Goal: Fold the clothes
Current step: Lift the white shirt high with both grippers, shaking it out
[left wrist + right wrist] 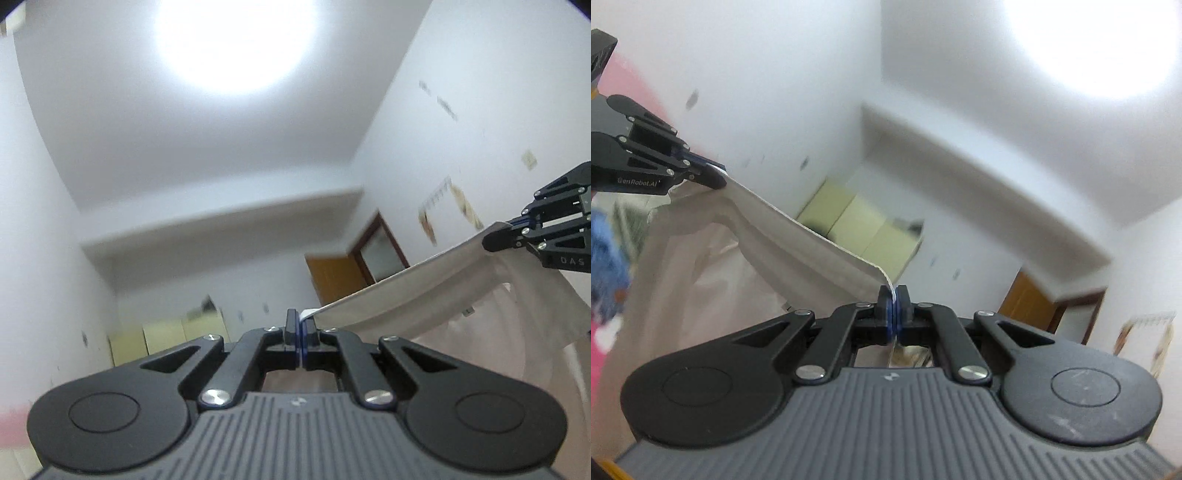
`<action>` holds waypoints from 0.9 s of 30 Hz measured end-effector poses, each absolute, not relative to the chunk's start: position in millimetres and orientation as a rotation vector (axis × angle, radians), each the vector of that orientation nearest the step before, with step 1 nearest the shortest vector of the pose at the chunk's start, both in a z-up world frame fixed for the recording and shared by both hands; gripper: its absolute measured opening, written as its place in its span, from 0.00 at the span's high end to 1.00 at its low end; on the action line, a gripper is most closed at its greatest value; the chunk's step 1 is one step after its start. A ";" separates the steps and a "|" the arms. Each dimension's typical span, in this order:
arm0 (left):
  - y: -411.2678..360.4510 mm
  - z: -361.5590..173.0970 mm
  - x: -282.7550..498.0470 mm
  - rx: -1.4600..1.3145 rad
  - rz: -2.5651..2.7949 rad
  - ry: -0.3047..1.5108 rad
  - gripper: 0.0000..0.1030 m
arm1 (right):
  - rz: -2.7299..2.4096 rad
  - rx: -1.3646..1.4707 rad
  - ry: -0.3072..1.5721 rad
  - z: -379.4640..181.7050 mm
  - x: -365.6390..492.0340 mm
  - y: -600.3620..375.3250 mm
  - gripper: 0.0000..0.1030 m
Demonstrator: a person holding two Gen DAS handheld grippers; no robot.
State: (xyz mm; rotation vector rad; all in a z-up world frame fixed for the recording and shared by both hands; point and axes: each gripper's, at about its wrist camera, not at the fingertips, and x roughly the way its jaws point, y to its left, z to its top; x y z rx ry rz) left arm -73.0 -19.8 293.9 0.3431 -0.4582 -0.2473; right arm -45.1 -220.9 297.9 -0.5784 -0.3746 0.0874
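A pale beige garment (424, 291) hangs in the air, its top edge stretched taut between the two grippers and the rest draping below; no table or other surface shows under it. The left gripper (300, 332) is pressed together on one end of that edge, the right gripper (894, 314) pinches the other end. Both point up toward the ceiling (184, 147). This looks like holding the cloth spread out, either to lay it flat or to carry a fold over. Next it needs lowering with the edge kept taut and level.

left claw (300, 325) | garment (424, 291) stretched between | right claw (894, 299) opposite end
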 end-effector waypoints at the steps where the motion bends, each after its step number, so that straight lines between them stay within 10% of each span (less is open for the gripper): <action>1: -20.1 306.8 -83.8 0.344 -0.243 -0.492 0.98 | 0.079 -0.582 -0.404 309.1 -55.1 -220.6 1.00; 27: -70.6 320.7 -68.5 0.413 -0.166 -0.522 0.98 | 0.052 -0.577 -0.496 385.6 -59.9 -245.1 1.00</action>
